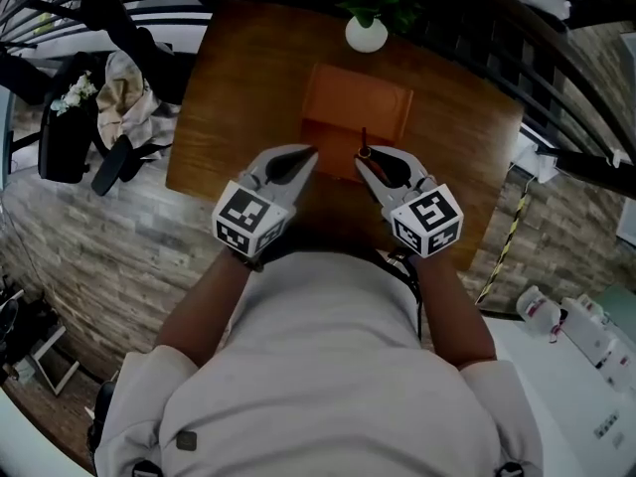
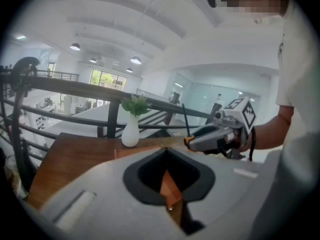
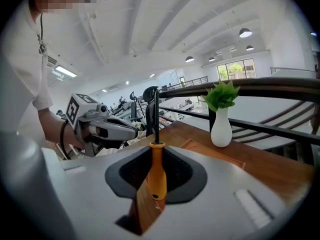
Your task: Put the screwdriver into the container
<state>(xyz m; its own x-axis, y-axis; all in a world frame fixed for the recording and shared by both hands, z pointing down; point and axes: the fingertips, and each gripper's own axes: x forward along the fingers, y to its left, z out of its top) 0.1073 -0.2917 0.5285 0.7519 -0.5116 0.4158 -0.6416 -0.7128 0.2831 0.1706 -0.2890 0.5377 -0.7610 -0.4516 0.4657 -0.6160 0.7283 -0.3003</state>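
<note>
The screwdriver (image 3: 157, 176) has an orange handle and a black shaft that points up. My right gripper (image 3: 155, 186) is shut on its handle. In the head view this gripper (image 1: 364, 159) holds the screwdriver (image 1: 364, 143) at the near edge of the orange container (image 1: 356, 102), a flat open box in the middle of the wooden table (image 1: 238, 97). My left gripper (image 1: 306, 153) hovers at the container's near left corner with its jaws together and nothing seen between them. Only the container's orange shows through its slit in the left gripper view (image 2: 172, 186).
A white vase with a green plant (image 1: 366, 30) stands just beyond the container at the table's far edge. Black railings (image 3: 260, 86) run behind the table. A chair with a bag and cloth (image 1: 109, 107) stands on the floor to the left.
</note>
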